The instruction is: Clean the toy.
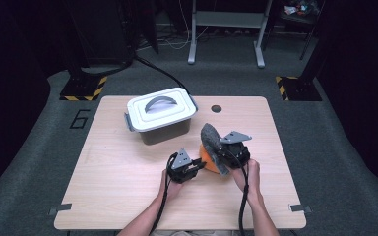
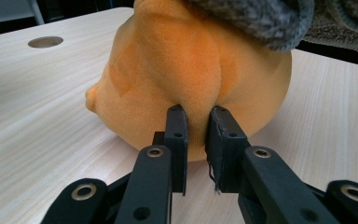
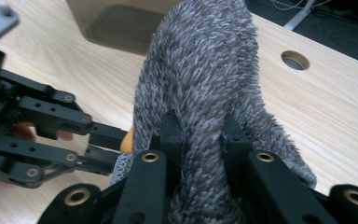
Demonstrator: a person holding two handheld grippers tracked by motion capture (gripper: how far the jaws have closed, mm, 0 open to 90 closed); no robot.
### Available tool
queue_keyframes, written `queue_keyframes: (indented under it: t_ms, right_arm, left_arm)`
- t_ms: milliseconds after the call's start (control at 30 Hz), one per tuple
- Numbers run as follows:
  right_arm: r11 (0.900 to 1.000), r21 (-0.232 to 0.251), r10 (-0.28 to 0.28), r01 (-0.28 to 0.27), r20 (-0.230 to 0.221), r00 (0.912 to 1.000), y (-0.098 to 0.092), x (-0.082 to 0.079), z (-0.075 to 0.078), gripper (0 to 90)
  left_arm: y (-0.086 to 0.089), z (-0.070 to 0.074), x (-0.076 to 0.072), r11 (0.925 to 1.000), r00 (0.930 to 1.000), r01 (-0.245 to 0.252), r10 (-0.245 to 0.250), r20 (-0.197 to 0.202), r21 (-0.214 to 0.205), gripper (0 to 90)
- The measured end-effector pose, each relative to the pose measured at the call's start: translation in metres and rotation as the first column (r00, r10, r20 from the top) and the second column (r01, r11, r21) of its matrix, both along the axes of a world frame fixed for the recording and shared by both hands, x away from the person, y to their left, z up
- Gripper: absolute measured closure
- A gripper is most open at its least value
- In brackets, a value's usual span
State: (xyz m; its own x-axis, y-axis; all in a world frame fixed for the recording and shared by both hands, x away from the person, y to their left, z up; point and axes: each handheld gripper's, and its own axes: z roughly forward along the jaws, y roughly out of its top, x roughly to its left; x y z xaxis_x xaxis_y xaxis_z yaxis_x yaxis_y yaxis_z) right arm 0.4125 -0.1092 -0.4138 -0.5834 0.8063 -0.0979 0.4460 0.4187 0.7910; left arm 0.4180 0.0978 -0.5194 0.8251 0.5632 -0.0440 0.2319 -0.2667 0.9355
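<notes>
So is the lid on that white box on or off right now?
On. The grey-handled lid sits flat on the white box, and its side latches look closed.

Place: a lab or test room set up for recording, not a home.
Floor: grey carpet [image 1: 325, 162] running under everything.
Safety marks: black-and-yellow striped tape [image 1: 84, 90] on the stand feet at both sides.
Number: a "6" [image 1: 81, 118] marked on the floor beside the table.
Table: one plain wooden table [image 1: 128, 187] with a round cable hole [image 1: 216, 108].
Background: dark surroundings, a white metal frame [image 1: 226, 29], loose cables [image 1: 177, 42] on the floor.
</notes>
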Motion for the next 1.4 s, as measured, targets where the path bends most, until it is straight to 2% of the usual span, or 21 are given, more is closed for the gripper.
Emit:
queue_keyframes:
  t_ms: [67,267,367,467,600,767,900,933,1000,1100,1133,1167,1233,1300,1400]
  right_arm:
    - [0.9996,-0.014,-0.023,0.023,0.011,0.9997,-0.006,0.000,0.001,75.9]
    - [0.9968,0.010,-0.080,0.080,-0.002,0.9968,-0.031,-0.001,-0.004,75.8]
    - [0.9913,0.030,-0.128,0.128,-0.020,0.9916,-0.046,0.000,-0.010,75.8]
    - [0.9863,0.029,-0.162,0.162,-0.031,0.9864,-0.056,0.002,-0.015,75.8]
    - [0.9748,0.024,-0.220,0.222,-0.061,0.9736,-0.070,0.007,-0.026,75.7]
    - [0.9635,0.032,-0.259,0.266,-0.135,0.9563,-0.084,0.017,-0.046,75.8]
    - [0.9593,0.023,-0.272,0.281,-0.192,0.9428,-0.088,0.026,-0.063,75.8]
    - [0.9604,0.020,-0.268,0.278,-0.201,0.9421,-0.088,0.028,-0.067,75.8]
    - [0.9569,0.016,-0.278,0.290,-0.240,0.9301,-0.089,0.031,-0.074,75.8]
    - [0.9582,0.012,-0.272,0.286,-0.279,0.9211,-0.091,0.037,-0.086,75.8]
    - [0.9606,0.012,-0.264,0.278,-0.277,0.9240,-0.093,0.039,-0.088,75.8]
    - [0.9591,0.028,-0.263,0.282,-0.283,0.9226,-0.095,0.038,-0.088,75.8]
    - [0.9588,0.025,-0.266,0.283,-0.268,0.9259,-0.097,0.037,-0.085,75.8]
    - [0.9537,0.037,-0.280,0.299,-0.255,0.9256,-0.102,0.032,-0.075,75.9]
    - [0.9507,0.056,-0.287,0.305,-0.212,0.9342,-0.109,0.025,-0.060,76.0]
  left_arm:
    - [0.000,0.000,0.000,1.0000,1.0000,0.003,-0.003,0.002,0.002,78.8]
    - [0.000,0.000,0.000,0.9999,1.0000,0.009,-0.009,0.002,0.008,78.8]
    - [0.000,0.000,0.000,0.9999,0.9999,0.011,-0.011,0.001,0.009,78.8]
    - [0.000,0.000,0.000,0.9999,0.9999,0.012,-0.012,0.001,0.009,78.8]
    - [0.000,0.000,0.000,0.9999,1.0000,0.009,-0.009,0.001,0.007,78.7]
    - [0.000,0.000,0.000,0.9999,0.9999,0.010,-0.010,0.003,0.006,78.7]
    - [0.000,0.000,0.000,0.9999,0.9999,0.010,-0.010,0.003,0.002,78.7]
    - [0.000,0.000,0.000,0.9999,0.9999,0.010,-0.010,0.003,0.002,78.7]
    - [0.000,0.000,0.000,1.0000,1.0000,0.009,-0.009,0.002,0.001,78.6]
    - [0.000,0.000,0.000,1.0000,1.0000,0.008,-0.008,-0.001,0.000,78.5]
    - [0.001,0.000,0.000,1.0000,0.9999,0.010,-0.010,-0.002,0.001,78.5]
    - [0.001,0.000,0.000,1.0000,1.0000,0.009,-0.009,-0.003,0.000,78.5]
    - [0.000,0.000,0.000,1.0000,1.0000,0.007,-0.007,0.000,-0.003,78.5]
    - [0.001,0.000,0.000,1.0000,1.0000,0.006,-0.006,-0.002,-0.004,78.5]
    - [0.001,0.000,0.000,1.0000,1.0000,0.007,-0.007,-0.002,-0.005,78.4]
